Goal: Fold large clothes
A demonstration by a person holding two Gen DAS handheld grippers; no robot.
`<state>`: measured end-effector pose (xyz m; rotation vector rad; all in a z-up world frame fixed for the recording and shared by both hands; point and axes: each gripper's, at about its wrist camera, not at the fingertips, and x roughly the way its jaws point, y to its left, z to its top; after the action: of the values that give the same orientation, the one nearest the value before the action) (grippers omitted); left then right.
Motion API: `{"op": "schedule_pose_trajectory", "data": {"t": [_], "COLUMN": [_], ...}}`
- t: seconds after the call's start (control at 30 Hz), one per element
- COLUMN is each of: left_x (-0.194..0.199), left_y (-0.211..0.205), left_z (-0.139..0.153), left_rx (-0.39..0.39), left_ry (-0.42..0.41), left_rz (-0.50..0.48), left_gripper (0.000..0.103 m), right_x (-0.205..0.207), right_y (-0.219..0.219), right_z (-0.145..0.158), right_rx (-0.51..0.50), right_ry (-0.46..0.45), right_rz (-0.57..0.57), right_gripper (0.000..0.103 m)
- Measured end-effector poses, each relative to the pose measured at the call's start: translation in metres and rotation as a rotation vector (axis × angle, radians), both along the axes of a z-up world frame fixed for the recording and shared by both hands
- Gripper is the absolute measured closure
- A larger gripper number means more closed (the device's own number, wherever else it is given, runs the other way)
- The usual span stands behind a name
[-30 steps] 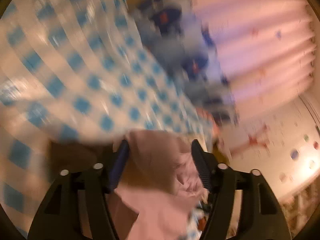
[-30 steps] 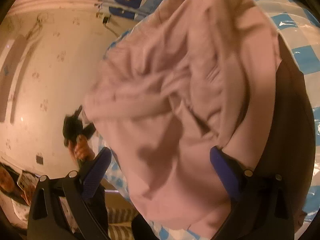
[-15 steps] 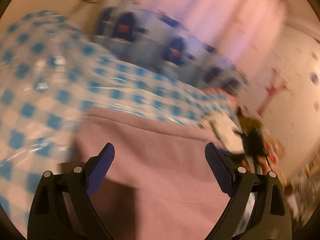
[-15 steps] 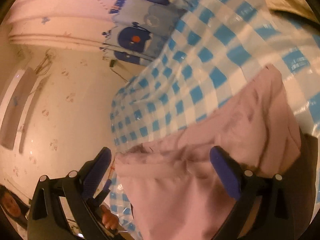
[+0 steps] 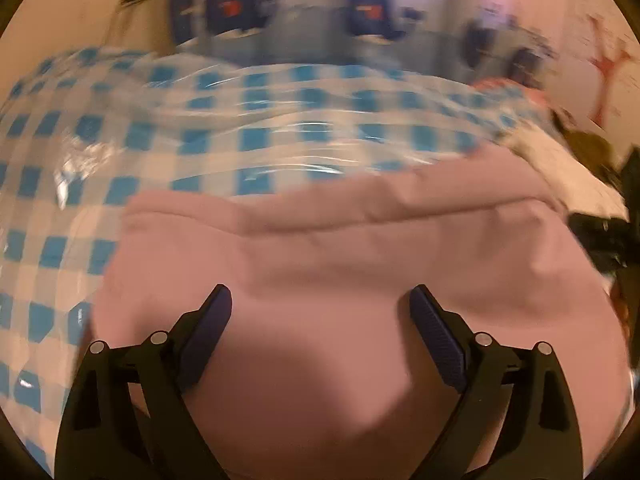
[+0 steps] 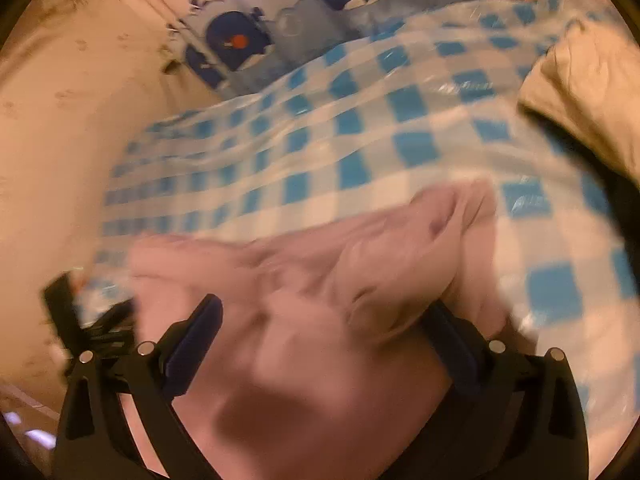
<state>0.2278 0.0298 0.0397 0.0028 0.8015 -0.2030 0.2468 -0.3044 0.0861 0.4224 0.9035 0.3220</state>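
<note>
A large pink garment (image 5: 360, 264) lies spread on a blue-and-white checked cover (image 5: 224, 136). My left gripper (image 5: 320, 312) is open just above it, with the cloth flat between the fingers and nothing held. In the right wrist view the same pink garment (image 6: 320, 280) lies bunched and wrinkled. My right gripper (image 6: 324, 320) is open over it; a fold of cloth hides the tip of its right finger. Both views are motion-blurred.
A beige folded cloth (image 6: 584, 92) lies on the cover (image 6: 360, 128) at the right. A blue cartoon-print fabric (image 5: 304, 12) stands along the back, with a cream wall (image 6: 60, 120) to the left. White and dark items (image 5: 580, 184) lie at the cover's right edge.
The left gripper has let go of the pink garment and opened wide. The garment has dropped from hanging in front of the cameras to lying on the checked cover. Both grippers have tilted down towards it.
</note>
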Motion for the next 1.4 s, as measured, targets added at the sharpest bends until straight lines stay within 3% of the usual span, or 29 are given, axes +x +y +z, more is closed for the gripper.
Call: {"op": "schedule_pose_trajectory", "data": {"t": [0.17,0.23,0.33,0.5,0.6,0.7,0.83,0.93,1.17,1.27,1.4], "left_x": [0.053,0.068,0.073,0.043,0.025,0.015,0.024,0.040,0.073,0.081,0.076], "left_y": [0.031,0.044,0.057,0.047,0.041,0.019,-0.013,-0.013,0.027,0.041,0.033], "left_z": [-0.023,-0.036,-0.044,-0.017,0.005,0.017,0.001,-0.023,-0.056,-0.067,-0.065], "left_rx": [0.011,0.003,-0.031,-0.052,-0.110,-0.144,-0.069,-0.036,-0.054,-0.101,-0.053], "left_ry": [0.046,0.092,0.130,0.061,0.018,0.009,0.061,0.105,0.132,0.156,0.146], "left_rz": [0.140,0.189,0.229,0.176,0.145,0.064,-0.012,0.020,0.156,0.191,0.180], "left_gripper": [0.016,0.016,0.016,0.016,0.016,0.016,0.016,0.016,0.015,0.015,0.015], "right_x": [0.064,0.081,0.076,0.022,-0.006,-0.014,-0.003,0.018,0.088,0.109,0.090], "right_y": [0.011,0.002,-0.006,-0.014,-0.021,-0.018,0.026,0.053,0.057,0.039,0.015], "right_z": [-0.040,-0.058,-0.049,0.007,0.029,0.035,0.014,-0.008,-0.052,-0.067,-0.045], "right_rx": [-0.097,-0.043,-0.018,-0.010,0.044,0.119,0.059,0.002,-0.013,0.011,0.028], "right_ry": [0.081,0.123,0.091,-0.102,-0.153,-0.136,-0.042,0.018,0.097,0.103,0.053], "right_rz": [-0.064,-0.094,-0.115,-0.096,-0.054,0.013,0.223,0.284,0.192,0.103,0.029], "right_gripper": [0.008,0.008,0.008,0.008,0.008,0.008,0.008,0.008,0.008,0.018,0.019]}}
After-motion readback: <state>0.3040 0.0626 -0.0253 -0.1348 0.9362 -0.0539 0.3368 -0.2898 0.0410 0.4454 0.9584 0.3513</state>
